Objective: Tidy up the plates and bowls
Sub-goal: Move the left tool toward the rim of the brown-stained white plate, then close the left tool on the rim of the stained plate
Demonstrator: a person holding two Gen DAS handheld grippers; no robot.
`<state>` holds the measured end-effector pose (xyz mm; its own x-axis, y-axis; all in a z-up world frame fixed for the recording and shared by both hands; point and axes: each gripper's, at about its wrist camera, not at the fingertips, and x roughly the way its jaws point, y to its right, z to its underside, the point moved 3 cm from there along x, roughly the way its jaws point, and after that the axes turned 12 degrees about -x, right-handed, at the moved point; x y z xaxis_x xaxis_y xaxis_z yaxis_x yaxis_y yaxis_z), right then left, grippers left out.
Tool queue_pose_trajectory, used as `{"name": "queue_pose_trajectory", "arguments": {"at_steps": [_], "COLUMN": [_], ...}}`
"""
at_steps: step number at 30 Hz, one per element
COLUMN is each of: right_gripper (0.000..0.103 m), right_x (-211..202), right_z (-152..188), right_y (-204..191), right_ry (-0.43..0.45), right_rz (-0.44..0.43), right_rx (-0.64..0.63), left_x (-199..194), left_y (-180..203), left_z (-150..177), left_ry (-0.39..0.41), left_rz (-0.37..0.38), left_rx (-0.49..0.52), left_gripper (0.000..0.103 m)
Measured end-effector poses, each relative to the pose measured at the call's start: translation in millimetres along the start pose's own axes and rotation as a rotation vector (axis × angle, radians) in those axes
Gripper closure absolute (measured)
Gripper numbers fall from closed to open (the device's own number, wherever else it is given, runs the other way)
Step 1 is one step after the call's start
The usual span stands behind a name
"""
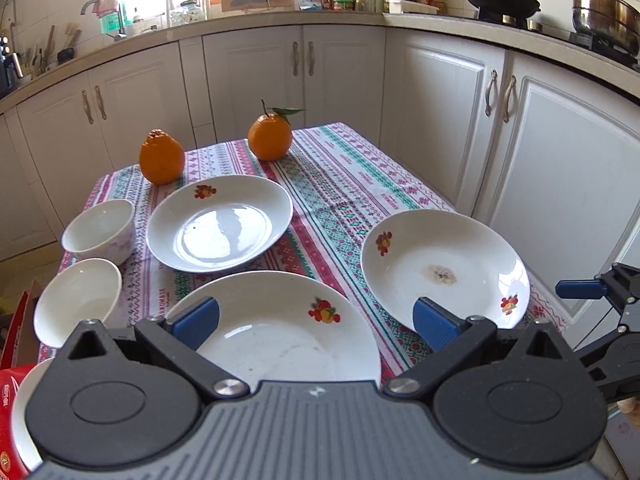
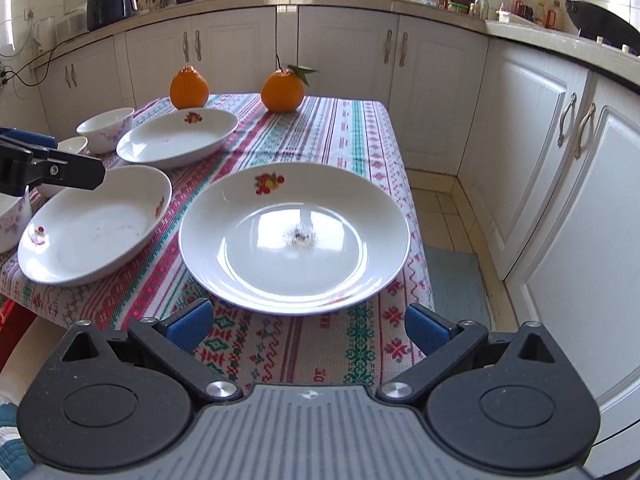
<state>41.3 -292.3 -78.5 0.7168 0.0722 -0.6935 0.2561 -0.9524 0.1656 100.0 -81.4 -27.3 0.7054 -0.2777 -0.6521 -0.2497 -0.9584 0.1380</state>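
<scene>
Kitchen stove pot (image 1: 606, 20) left view only, air fryer (image 2: 110, 0) right view only

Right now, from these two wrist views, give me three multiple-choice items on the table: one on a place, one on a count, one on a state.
1. Where does the stained plate lie?
A. at the table's near right corner
B. between the two oranges
C. stacked on a bowl

2. How many oranges stand on the tablecloth?
A. one
B. two
C. four

3. How do the right gripper's jaws stand?
A. shut on a plate rim
B. shut on a bowl
C. open, holding nothing

Answers:
1 A: the plate with the brown mark at its centre sits alone near the right edge, just ahead of the right gripper.
2 B: the knobbed orange and the leafed orange stand at the far end, no others.
3 C: both blue pads are spread wide over bare cloth, short of the plate.
</scene>
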Motion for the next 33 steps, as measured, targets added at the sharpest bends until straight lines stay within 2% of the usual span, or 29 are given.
{"name": "queue_pose_trajectory", "arguments": {"at_steps": [5, 8, 11, 17, 25, 33], "right_gripper": [0.000, 0.000, 0.000, 0.000, 0.000, 0.000], "right_x": [15, 22, 27, 36, 37, 33], "right_z": [6, 6, 8, 11, 16, 23], "right_y": [5, 10, 10, 8, 15, 18], "right_ry": [-0.025, -0.031, -0.031, -0.059, -0.010, 0.050], "right_rz": [-0.014, -0.035, -0.058, -0.103, -0.102, -0.135], "right_rx": [0.008, 0.019, 0.007, -0.034, -0.054, -0.090], "left_x": [13, 22, 27, 45, 72, 112], "left_y": [4, 11, 19, 28, 46, 58], "left_z": [-2, -4, -8, -20, -31, -38], "left_ry": [-0.060, -0.101, -0.100, -0.124, -0.171, -0.288], "left_rz": [0.065, 0.060, 0.063, 0.095, 0.138, 0.206], "left_rx": [-0.016, 0.022, 0.062, 0.082, 0.172, 0.227], "left_gripper": [0.001, 0.001, 0.001, 0.001, 0.001, 0.001]}}
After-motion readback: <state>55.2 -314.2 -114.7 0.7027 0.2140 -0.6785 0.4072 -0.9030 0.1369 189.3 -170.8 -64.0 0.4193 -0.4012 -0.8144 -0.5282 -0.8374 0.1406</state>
